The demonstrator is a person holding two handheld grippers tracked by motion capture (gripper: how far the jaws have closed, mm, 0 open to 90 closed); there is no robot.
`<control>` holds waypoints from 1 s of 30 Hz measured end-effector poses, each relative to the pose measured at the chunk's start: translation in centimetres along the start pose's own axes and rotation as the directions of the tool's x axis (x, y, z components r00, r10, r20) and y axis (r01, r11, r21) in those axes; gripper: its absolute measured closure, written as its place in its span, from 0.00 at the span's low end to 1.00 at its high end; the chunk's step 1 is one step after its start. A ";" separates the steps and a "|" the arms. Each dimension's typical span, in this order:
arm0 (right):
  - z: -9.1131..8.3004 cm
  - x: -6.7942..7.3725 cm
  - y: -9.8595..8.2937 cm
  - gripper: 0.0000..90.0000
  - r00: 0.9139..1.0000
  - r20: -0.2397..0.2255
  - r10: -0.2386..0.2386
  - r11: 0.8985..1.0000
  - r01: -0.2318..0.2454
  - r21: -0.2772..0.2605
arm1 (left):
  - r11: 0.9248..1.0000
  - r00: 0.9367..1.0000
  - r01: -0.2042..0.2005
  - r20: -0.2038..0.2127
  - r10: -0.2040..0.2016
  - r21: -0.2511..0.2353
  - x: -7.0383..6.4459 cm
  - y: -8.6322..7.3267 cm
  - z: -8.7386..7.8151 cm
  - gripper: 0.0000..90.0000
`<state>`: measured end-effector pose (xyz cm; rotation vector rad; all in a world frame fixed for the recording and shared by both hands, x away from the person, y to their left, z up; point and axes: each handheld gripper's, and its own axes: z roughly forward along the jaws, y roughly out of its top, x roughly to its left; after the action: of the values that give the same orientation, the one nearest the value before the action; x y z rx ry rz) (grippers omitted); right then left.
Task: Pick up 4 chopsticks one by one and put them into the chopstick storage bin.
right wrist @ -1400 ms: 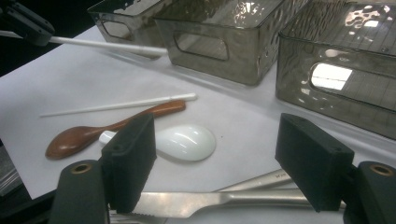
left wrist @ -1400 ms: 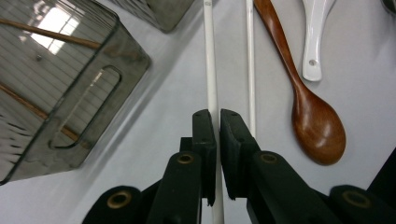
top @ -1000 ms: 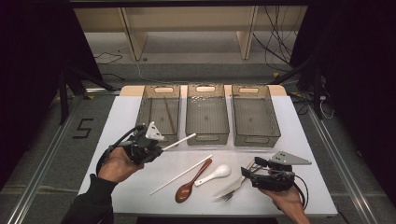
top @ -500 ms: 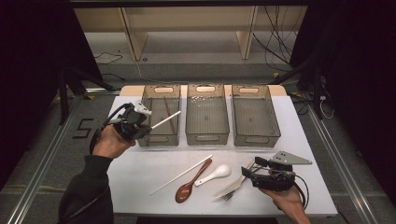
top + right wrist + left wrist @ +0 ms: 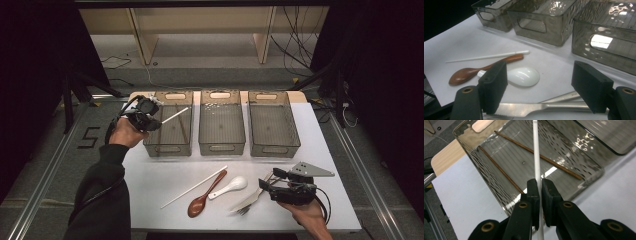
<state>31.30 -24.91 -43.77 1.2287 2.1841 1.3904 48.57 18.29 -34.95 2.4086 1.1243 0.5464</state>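
White and thin, the chopstick [image 5: 536, 157] is clenched between the jaws of the left gripper [image 5: 540, 192], its tip reaching over the far-left bin [image 5: 168, 148]. The left gripper view shows two brown chopsticks [image 5: 541, 157] lying on that bin's floor, which the high view barely resolves. The white stick's near end is cut off by the frame.

At the near right, the right gripper [image 5: 540, 82] is released, jaws spread above a steel knife [image 5: 534, 108] whose blade runs out of frame. Beyond it lie a white spoon [image 5: 522, 76], a brown spoon [image 5: 471, 71] and a second white chopstick [image 5: 486, 57]. The high view adds a fork [image 5: 245, 208], hard to make out.
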 end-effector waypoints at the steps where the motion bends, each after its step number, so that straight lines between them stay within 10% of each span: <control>1: 0.0 0.0 0.0 0.33 1.000 0.000 0.001 1.000 -0.001 0.000 | 1.000 1.000 0.009 0.004 -0.009 0.002 0.2 0.1 0.4 0.94; 30: -0.2 -0.1 0.0 0.33 1.000 -0.002 0.003 1.000 -0.003 -0.004 | 0.985 0.985 0.170 0.030 -0.172 0.039 1.9 1.1 7.3 0.94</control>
<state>31.28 -25.09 -43.70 1.2299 2.1814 1.3970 54.10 17.61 -40.16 2.3132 1.3214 0.4316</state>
